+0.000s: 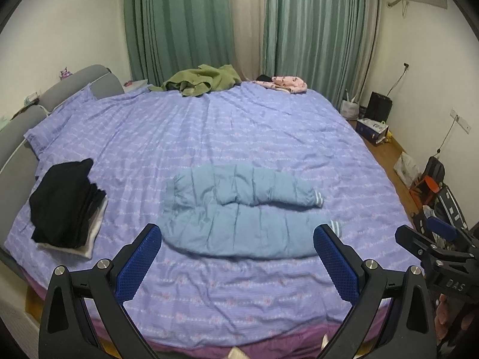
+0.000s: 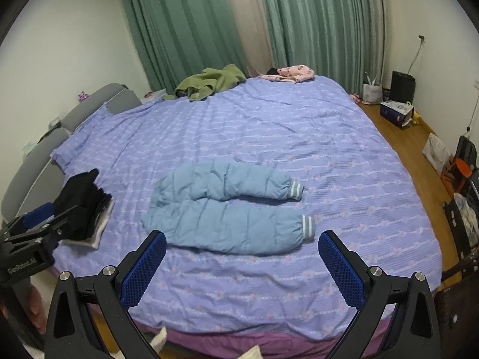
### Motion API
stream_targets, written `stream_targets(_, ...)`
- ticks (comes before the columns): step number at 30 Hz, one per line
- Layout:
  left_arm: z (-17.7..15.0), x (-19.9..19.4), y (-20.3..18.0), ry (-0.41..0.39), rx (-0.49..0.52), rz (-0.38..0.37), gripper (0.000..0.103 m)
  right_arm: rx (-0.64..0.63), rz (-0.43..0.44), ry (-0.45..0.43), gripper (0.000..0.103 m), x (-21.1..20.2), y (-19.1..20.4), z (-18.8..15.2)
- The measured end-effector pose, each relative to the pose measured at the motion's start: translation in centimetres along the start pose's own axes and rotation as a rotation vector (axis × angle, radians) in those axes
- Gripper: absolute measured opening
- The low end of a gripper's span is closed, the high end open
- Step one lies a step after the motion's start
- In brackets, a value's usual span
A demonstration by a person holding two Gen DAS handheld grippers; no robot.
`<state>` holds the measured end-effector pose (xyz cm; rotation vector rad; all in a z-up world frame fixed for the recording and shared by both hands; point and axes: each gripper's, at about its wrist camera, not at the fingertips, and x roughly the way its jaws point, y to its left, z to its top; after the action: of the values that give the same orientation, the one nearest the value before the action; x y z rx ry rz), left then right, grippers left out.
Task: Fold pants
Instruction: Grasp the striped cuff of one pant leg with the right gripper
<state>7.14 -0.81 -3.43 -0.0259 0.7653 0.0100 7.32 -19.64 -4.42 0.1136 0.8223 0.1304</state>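
Both grippers are spread wide with nothing between the blue pads. My left gripper [image 1: 238,236] hangs over the near edge of the bed [image 1: 239,287], and my right gripper [image 2: 242,242] does the same just beside it; the right one also shows at 3 o'clock in the left wrist view, the left one at 9 o'clock in the right wrist view. I see the pants [image 1: 248,212], pale blue and quilted, lying flat on the purple cover dead ahead at 12 o'clock, apart from both sets of fingers. Their legs run side by side toward 3 o'clock, striped cuffs [image 2: 308,224] at that end, waist toward 9 o'clock. At 9 o'clock from the pants sits a stack of folded dark clothes [image 1: 67,202]. Far off at 12 o'clock, against the green curtains [image 1: 179,21], I make out a crumpled green garment [image 1: 200,82] and a pink garment [image 1: 284,83].
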Motion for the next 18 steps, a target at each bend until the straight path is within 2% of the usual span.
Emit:
stream_targets(4, 1.4, 3.5, -1.0, -0.008, 0.016, -0.003, 0.103, 0.003, -0.021, -0.009, 0.103, 3.3, -1.8, 1.6)
stream_targets(9, 3.6, 10.1, -2.6, 0.011, 0.029, 0.002, 0.103, 0.0, -0.024, 0.002, 0.103, 9.1, -4.7, 4.1)
stream_targets(15, 5.0, 19.0, -4.6, 0.051, 0.027, -0.029, 0.103, 0.009, -0.01, 0.024, 0.103, 18.4, -8.5, 6.3)
stream_targets(18, 5.3, 23.8, -5.7, 0.08, 0.043, -0.02, 0.103, 0.008, -0.026, 0.039, 0.102, 23.2, -9.9, 6.7)
